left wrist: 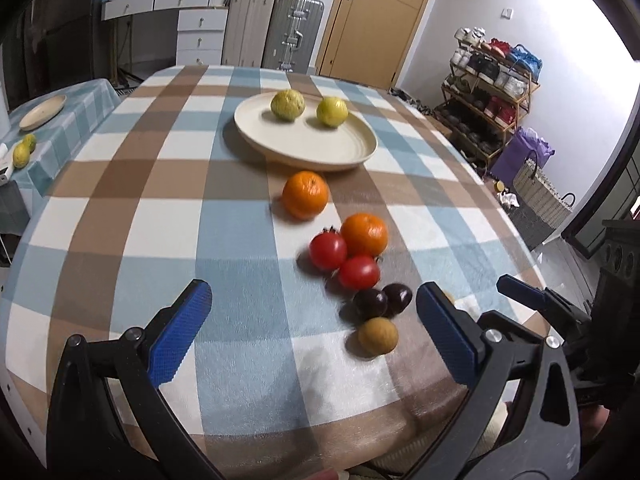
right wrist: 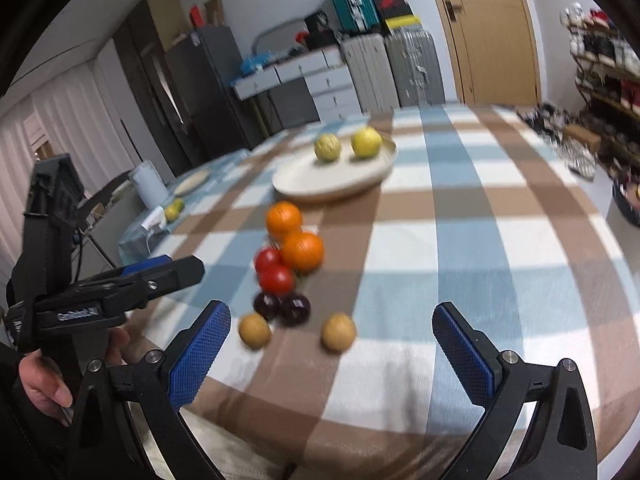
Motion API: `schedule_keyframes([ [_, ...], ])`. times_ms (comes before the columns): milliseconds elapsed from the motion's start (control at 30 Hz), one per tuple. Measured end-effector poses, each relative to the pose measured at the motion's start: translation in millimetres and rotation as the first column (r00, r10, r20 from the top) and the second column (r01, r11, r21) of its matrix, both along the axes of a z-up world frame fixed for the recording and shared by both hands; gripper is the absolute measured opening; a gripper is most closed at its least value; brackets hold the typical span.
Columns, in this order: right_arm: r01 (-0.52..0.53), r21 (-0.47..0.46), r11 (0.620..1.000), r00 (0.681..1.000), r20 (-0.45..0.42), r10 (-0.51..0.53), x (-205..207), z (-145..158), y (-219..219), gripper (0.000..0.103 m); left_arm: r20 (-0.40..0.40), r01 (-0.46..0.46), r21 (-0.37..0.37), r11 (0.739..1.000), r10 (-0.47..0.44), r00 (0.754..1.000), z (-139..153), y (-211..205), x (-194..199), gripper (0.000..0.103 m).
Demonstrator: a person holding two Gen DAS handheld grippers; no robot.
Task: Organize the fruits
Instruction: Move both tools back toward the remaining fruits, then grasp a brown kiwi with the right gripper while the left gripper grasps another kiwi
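1. Big table point(left wrist: 120, 184) under a soft cloth point(left wrist: 248, 320) of blue, brown and white squares.
2. Cream plate point(left wrist: 320, 152) far back on the table, with two yellow-green fruits point(left wrist: 287, 105) on it, side by side.
3. Nearer, on the cloth: two oranges point(left wrist: 306, 194), then two red fruits point(left wrist: 328, 250) touching each other, then two dark plums point(left wrist: 370, 303), all in a loose line.
4. Two small brown fruits point(right wrist: 339, 331) at the near end, a bit apart from each other, just by the plums.
5. Left tongs point(left wrist: 314, 334) wide open, holding nothing, low over the near cloth.
6. Right tongs point(right wrist: 332, 346) wide open too, empty, with the brown fruits just ahead.
7. Small side table point(left wrist: 60, 136) off to the left, with another plate point(left wrist: 42, 111) and two more yellow-green fruits.
8. Behind: white drawers point(left wrist: 200, 36), suitcases point(left wrist: 294, 32), a wooden door point(left wrist: 380, 20), a shoe rack point(left wrist: 488, 92) by the wall.
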State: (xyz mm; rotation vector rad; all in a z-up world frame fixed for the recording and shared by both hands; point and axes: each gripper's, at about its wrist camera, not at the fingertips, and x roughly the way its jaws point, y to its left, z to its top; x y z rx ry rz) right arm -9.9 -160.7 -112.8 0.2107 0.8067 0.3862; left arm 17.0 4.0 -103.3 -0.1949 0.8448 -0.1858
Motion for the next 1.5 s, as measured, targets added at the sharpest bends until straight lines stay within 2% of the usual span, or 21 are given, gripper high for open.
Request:
schedule_keyframes([
  [267, -0.009, 0.017, 1.0, 1.0, -0.024, 0.01, 7, -18, 4, 0.102, -0.027, 0.023, 0.013, 1.0, -0.023, 0.999, -20, 1, 3, 0.102],
  [400, -0.017, 0.058, 0.998, 0.998, -0.066, 0.021, 14, -26, 6, 0.086, -0.028, 0.021, -0.002, 1.0, -0.021, 0.999, -24, 3, 5, 0.102],
  [467, -0.015, 0.052, 0.999, 0.998, -0.067, 0.019, 15, -28, 7, 0.084, -0.028, 0.02, -0.006, 1.0, -0.021, 0.999, -25, 4, 6, 0.102],
  [767, -0.02, 0.064, 0.998, 0.998, -0.065, 0.024, 15, -30, 8, 0.061, -0.032, 0.043, -0.016, 0.999, -0.043, 0.999, -29, 0, 6, 0.102],
  [900, -0.013, 0.032, 0.999, 0.998, -0.063, 0.015, 15, -31, 10, 0.041, -0.032, 0.043, -0.014, 0.999, -0.044, 0.999, -29, -1, 6, 0.102],
  [933, -0.012, 0.029, 1.0, 0.998, -0.066, 0.014, 16, -31, 10, 0.033, -0.03, 0.042, -0.012, 0.999, -0.042, 0.999, -29, -1, 5, 0.102],
  [1000, -0.011, 0.022, 1.0, 0.997, -0.072, 0.012, 16, -32, 10, 0.025, -0.027, 0.041, -0.008, 0.999, -0.042, 0.999, -29, -2, 5, 0.102],
  [1500, -0.001, 0.089, 0.996, 0.999, -0.033, 0.004, 8, -26, -3, 0.025, -0.056, 0.09, -0.009, 0.996, -0.09, 0.994, -30, -17, 4, 0.102],
])
